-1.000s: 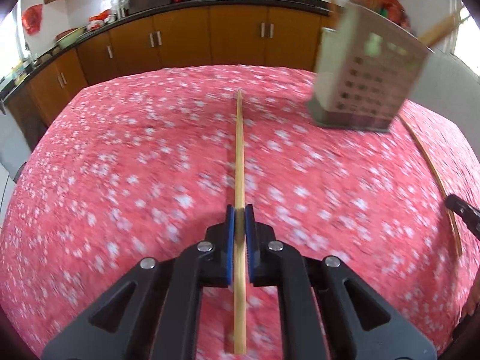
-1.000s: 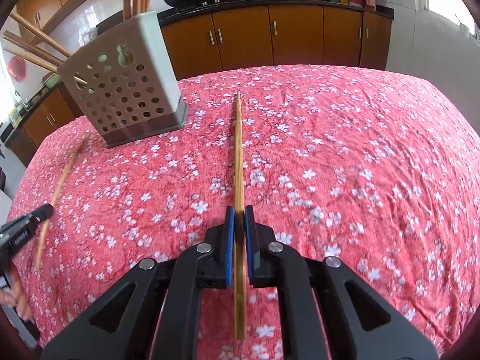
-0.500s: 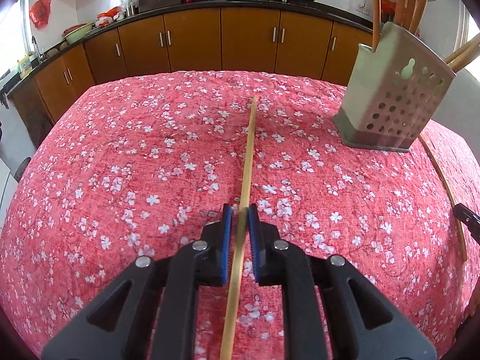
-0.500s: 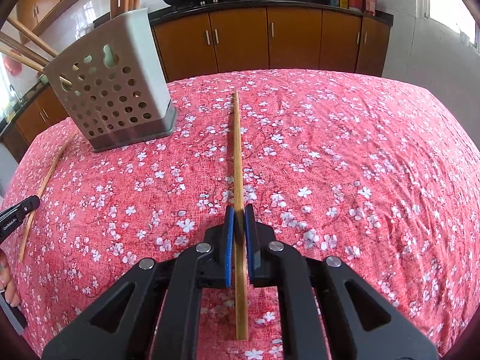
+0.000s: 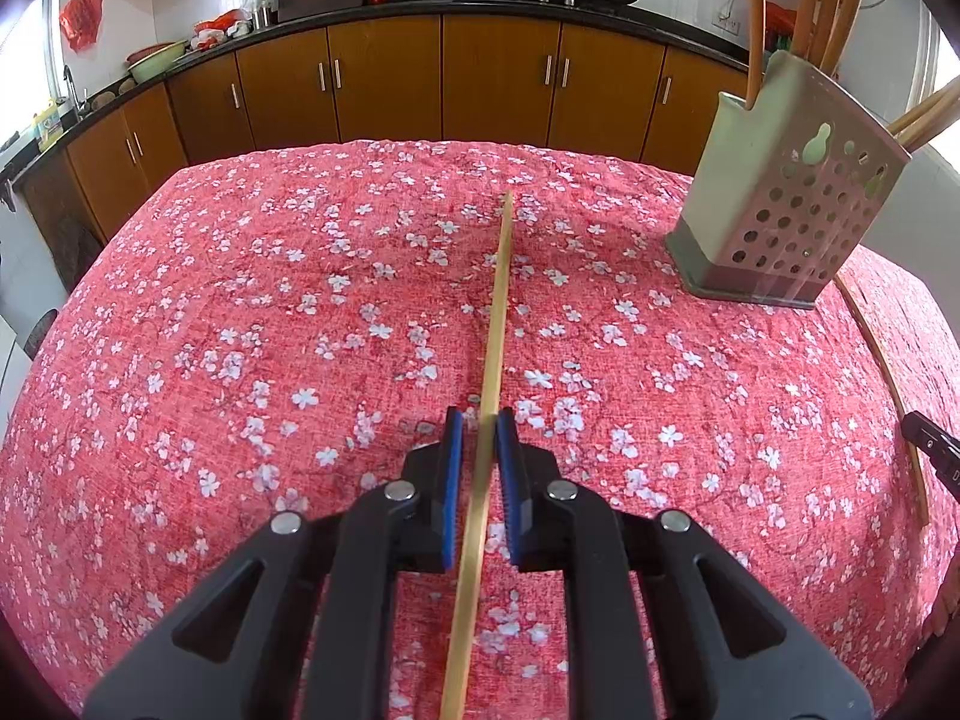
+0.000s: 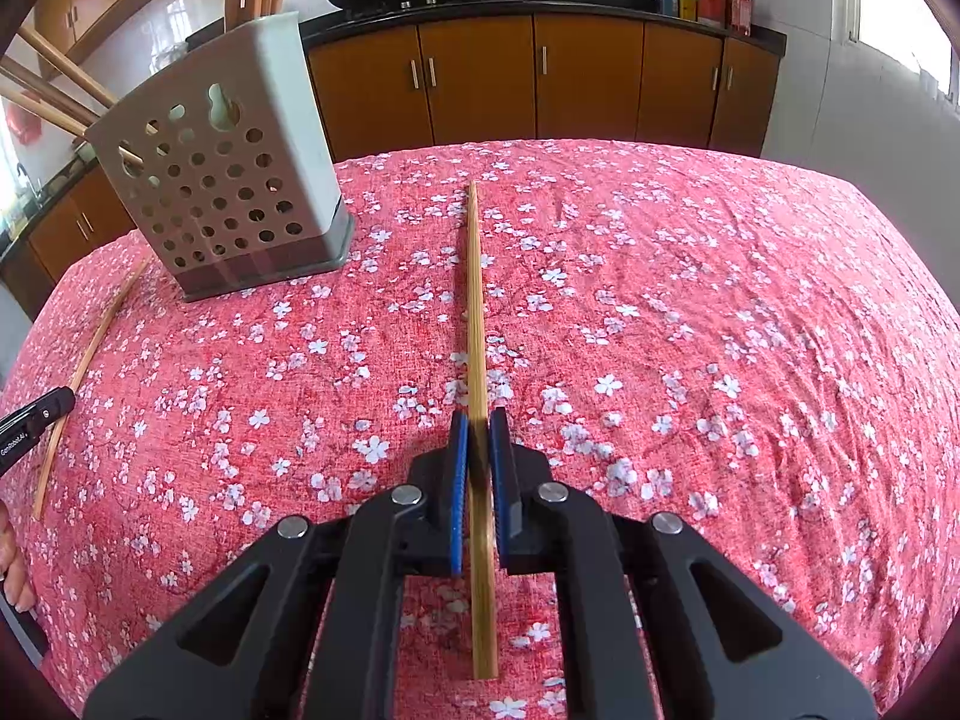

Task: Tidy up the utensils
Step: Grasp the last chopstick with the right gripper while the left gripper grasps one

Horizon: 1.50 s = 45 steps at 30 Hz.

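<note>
My left gripper (image 5: pixel 479 435) is shut on a pale bamboo chopstick (image 5: pixel 498 312). The stick lies askew between the blue pads, with a thin gap beside the left pad's tip, and its far tip points at the tablecloth. My right gripper (image 6: pixel 478 429) is shut on a darker chopstick (image 6: pixel 474 300) that runs straight ahead. A grey perforated utensil holder (image 5: pixel 786 204) (image 6: pixel 228 180) stands on the table with several chopsticks in it. It is to the right of the left gripper and to the left of the right one.
A red floral tablecloth (image 5: pixel 240 360) covers the whole table. Brown kitchen cabinets (image 5: pixel 498 90) and a counter with pans stand beyond the far edge. Each wrist view shows the other gripper (image 6: pixel 36 414) (image 5: pixel 933 453) at its border. A person's fingers (image 6: pixel 12 564) show at the left edge.
The chopstick in my left gripper has tilted, its far tip swinging right, and the pads stand slightly wider. The left view has lost its blur. The right grip looks unchanged.
</note>
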Each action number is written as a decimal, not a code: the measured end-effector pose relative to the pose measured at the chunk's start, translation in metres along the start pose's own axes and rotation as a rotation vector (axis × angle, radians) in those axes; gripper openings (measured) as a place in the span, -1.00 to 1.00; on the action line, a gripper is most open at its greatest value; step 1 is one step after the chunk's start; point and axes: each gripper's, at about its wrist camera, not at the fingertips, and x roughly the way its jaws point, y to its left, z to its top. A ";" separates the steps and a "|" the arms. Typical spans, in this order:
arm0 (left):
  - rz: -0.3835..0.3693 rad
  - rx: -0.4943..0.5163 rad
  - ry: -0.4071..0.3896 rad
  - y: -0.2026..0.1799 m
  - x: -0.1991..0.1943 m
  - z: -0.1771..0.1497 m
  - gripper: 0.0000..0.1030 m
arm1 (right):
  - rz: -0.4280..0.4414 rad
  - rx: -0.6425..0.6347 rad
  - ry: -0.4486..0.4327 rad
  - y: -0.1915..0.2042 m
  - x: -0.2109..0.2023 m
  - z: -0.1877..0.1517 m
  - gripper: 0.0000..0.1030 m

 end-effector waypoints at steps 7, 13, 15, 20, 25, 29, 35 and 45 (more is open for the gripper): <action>0.001 0.000 0.001 -0.001 0.000 0.000 -0.74 | 0.003 0.003 0.000 0.000 0.000 0.000 -0.83; -0.005 -0.007 0.003 -0.001 0.001 0.001 -0.73 | 0.007 0.007 0.001 -0.001 0.000 0.001 -0.83; -0.010 -0.011 0.003 0.001 0.001 0.001 -0.73 | 0.007 0.006 0.001 -0.001 0.000 0.001 -0.83; -0.018 -0.019 0.003 0.002 0.000 0.002 -0.73 | 0.006 0.006 0.001 -0.002 0.000 0.001 -0.83; 0.018 0.048 0.008 -0.002 -0.003 -0.001 -0.72 | -0.016 -0.021 0.002 0.002 -0.002 0.000 -0.83; 0.024 0.071 0.010 0.000 -0.007 -0.006 -0.72 | -0.016 -0.030 0.003 0.004 -0.004 -0.002 -0.83; 0.027 0.086 0.011 0.000 -0.013 -0.011 -0.72 | -0.016 -0.035 0.003 0.006 -0.012 -0.009 -0.83; 0.026 0.097 0.013 -0.003 -0.024 -0.022 -0.79 | -0.009 -0.034 0.005 0.001 -0.023 -0.020 -0.84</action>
